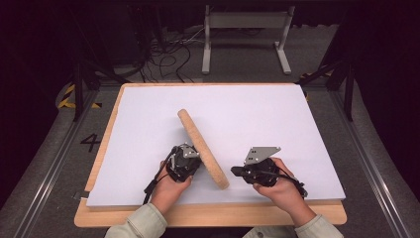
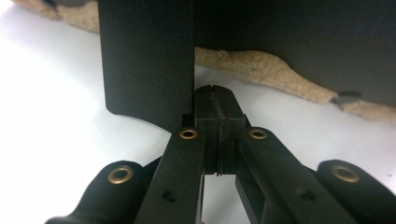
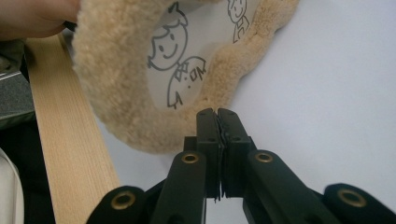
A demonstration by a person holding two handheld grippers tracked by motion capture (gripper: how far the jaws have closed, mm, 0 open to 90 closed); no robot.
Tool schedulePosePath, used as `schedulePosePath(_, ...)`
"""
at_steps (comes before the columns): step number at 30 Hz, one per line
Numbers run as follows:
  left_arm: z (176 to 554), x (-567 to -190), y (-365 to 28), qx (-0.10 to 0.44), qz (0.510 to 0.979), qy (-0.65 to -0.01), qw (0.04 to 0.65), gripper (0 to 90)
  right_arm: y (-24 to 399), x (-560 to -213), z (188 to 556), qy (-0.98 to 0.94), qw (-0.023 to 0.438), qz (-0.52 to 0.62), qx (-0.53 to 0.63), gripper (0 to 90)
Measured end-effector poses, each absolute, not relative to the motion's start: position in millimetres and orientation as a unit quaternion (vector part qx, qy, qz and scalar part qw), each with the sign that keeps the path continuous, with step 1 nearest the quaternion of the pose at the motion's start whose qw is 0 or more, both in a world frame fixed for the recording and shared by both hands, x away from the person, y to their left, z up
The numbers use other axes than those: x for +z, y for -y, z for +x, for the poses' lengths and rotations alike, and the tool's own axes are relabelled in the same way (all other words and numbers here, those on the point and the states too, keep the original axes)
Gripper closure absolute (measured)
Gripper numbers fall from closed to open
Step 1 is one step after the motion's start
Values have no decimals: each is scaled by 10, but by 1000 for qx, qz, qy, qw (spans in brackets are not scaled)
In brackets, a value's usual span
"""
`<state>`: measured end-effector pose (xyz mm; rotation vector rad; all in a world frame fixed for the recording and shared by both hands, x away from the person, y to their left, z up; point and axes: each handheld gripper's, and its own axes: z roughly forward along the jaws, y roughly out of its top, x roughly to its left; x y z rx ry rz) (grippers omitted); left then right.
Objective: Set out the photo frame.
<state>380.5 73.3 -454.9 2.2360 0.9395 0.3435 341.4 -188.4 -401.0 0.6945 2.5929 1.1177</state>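
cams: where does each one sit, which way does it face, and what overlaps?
High view: above the person's side, facing forward and down on the white table; forearms, hands, left gripper and right gripper show.
Left gripper view: rides the left gripper, facing the dark back of the fleece-rimmed mirror; shut fingers show.
Right gripper view: rides the right gripper, facing the mirror's cartoon-printed front; shut fingers and a hand show.
Shared: all three see the mirror and table.

A "4" (image 1: 90,142), seemingly, marks the floor (image 1: 59,148).
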Motion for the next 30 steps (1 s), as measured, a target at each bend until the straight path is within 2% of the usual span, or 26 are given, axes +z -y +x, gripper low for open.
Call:
schedulePosePath(5,3871,-4550,-841,127,859,-362,340,900,1891,-4005,3418,-885,116,237,383,890)
schedulePosePath(8,3958,-4567,-950,94,858,-363,350,899,1887,-4012,3421,-886,116,237,382,888)
schedulePosePath(14,3988,-4554,-984,115,862,-361,337,900,1884,-4042,3436,-887,108,241,379,882)
schedulePosePath(20,4074,-4562,-1102,101,856,-371,347,899,1871,-4046,3430,-887,107,238,380,882)
schedulePosePath(24,4112,-4572,-1172,73,852,-371,361,893,1837,-4066,3422,-888,104,238,380,883)
schedulePosePath(30,4003,-4501,-1249,85,850,-371,365,851,1645,-4170,3402,-898,90,217,373,891)
